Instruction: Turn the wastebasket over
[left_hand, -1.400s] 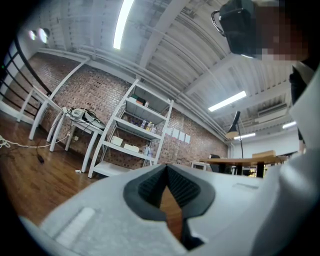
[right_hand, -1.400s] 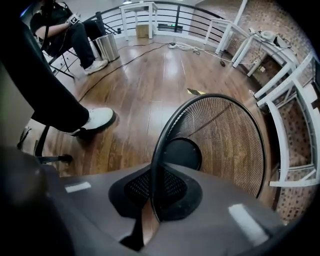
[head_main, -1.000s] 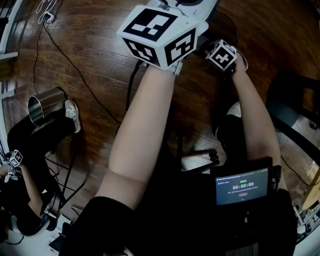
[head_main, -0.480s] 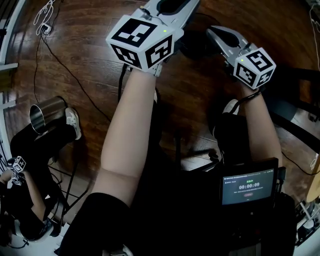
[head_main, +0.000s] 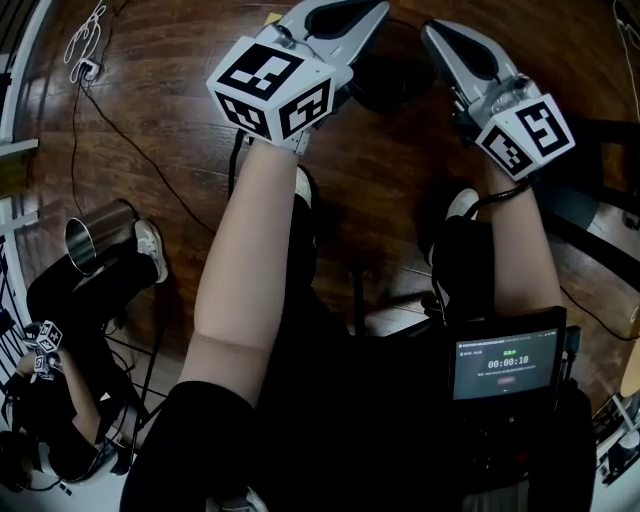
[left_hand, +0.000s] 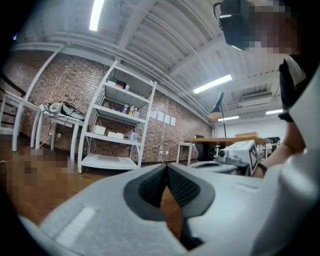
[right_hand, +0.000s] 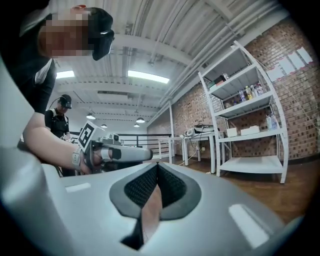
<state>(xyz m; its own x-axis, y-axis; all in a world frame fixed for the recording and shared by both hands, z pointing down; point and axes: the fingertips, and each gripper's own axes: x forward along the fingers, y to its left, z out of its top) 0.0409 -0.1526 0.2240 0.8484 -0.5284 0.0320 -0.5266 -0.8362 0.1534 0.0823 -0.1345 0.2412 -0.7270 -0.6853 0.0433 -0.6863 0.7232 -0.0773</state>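
Two grippers point out level over the wooden floor (head_main: 180, 90) in the head view: the left gripper (head_main: 372, 8) and the right gripper (head_main: 432, 28). A dark round shape on the floor between them is probably the wastebasket (head_main: 385, 88).

In the left gripper view, the jaws are clenched on nothing.

The right gripper view shows the same.

Nothing is held. If the basket still needs turning, a gripper must drop, open and take its rim.

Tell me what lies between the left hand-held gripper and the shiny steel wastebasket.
In the head view, only dark wooden floor crossed by a thin black cable separates the left hand-held gripper from the shiny steel cylindrical wastebasket.
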